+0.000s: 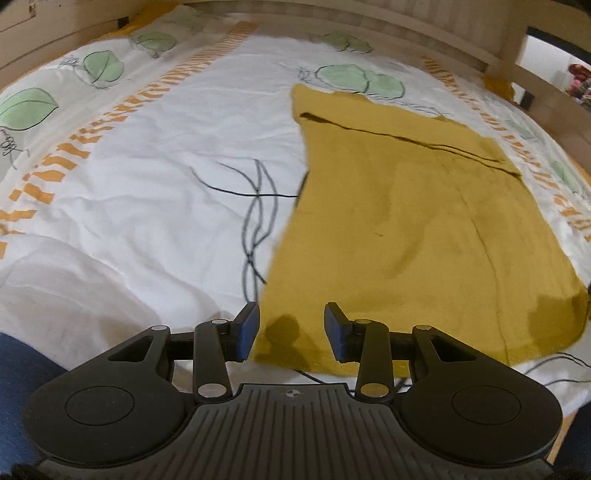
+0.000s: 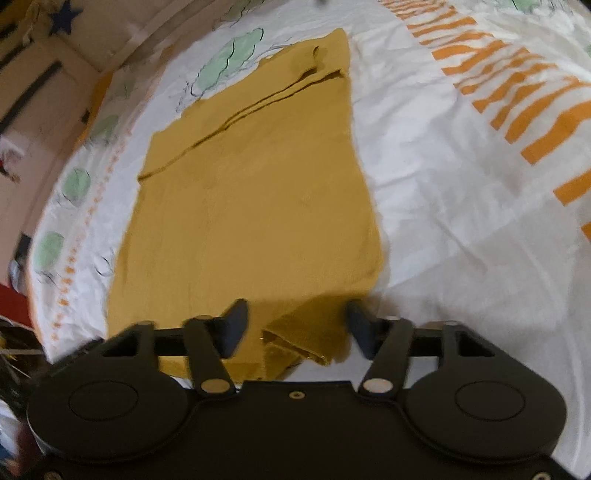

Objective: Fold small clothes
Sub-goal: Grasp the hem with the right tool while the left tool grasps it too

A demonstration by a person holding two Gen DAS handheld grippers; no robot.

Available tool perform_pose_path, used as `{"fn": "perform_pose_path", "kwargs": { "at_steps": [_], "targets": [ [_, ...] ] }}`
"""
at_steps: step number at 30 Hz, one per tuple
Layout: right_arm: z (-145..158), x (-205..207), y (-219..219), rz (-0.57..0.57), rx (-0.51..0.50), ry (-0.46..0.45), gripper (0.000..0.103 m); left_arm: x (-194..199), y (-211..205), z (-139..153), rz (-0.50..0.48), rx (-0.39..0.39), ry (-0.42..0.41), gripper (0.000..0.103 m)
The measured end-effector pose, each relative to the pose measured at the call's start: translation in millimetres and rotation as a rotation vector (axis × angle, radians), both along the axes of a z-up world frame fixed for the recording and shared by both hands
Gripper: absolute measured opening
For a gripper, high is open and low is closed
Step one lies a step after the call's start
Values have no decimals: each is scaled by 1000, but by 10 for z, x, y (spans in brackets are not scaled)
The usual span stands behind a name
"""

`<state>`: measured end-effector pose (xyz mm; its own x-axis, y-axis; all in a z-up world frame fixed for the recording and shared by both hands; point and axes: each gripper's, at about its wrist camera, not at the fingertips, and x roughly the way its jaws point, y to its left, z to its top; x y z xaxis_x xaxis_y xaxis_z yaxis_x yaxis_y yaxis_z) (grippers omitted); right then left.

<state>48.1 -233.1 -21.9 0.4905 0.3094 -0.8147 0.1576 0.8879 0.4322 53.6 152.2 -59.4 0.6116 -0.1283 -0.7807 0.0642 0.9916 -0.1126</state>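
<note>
A mustard-yellow garment (image 1: pixel 424 229) lies flat on the leaf-printed bedspread (image 1: pixel 147 177), its long axis running from the near edge toward the wooden bed frame (image 1: pixel 369 22) at the far edge. The left gripper (image 1: pixel 291 332) and right gripper (image 2: pixel 295 328) hover spread apart over its near hem, grasping nothing.

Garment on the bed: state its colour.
The garment is plain mustard yellow, clearest in the right wrist view.

One mustard-yellow garment (image 1: pixel 424 229) (image 2: pixel 258 206) lies on one white bedspread (image 1: pixel 147 177) (image 2: pixel 461 203) printed with green leaves and orange bands; two grippers, left (image 1: pixel 291 330) and right (image 2: pixel 295 326), hover above.
</note>
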Motion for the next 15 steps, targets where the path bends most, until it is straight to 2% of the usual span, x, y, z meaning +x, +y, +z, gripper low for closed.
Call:
{"fn": "perform_pose_path", "kwargs": {
  "at_steps": [2,6,11,15],
  "targets": [
    [-13,-17,37,26,-54,6,45,39,35,-22,6,4,7,38],
    [11,-118,19,61,-101,4,26,105,73,-86,-2,-6,34,38],
    [76,-218,-47,69,-118,11,25,157,64,-170,-32,-14,79,38],
    [105,-216,-93,49,-68,7,36,219,62,-225,-49,-23,102,38]
  ]
}}
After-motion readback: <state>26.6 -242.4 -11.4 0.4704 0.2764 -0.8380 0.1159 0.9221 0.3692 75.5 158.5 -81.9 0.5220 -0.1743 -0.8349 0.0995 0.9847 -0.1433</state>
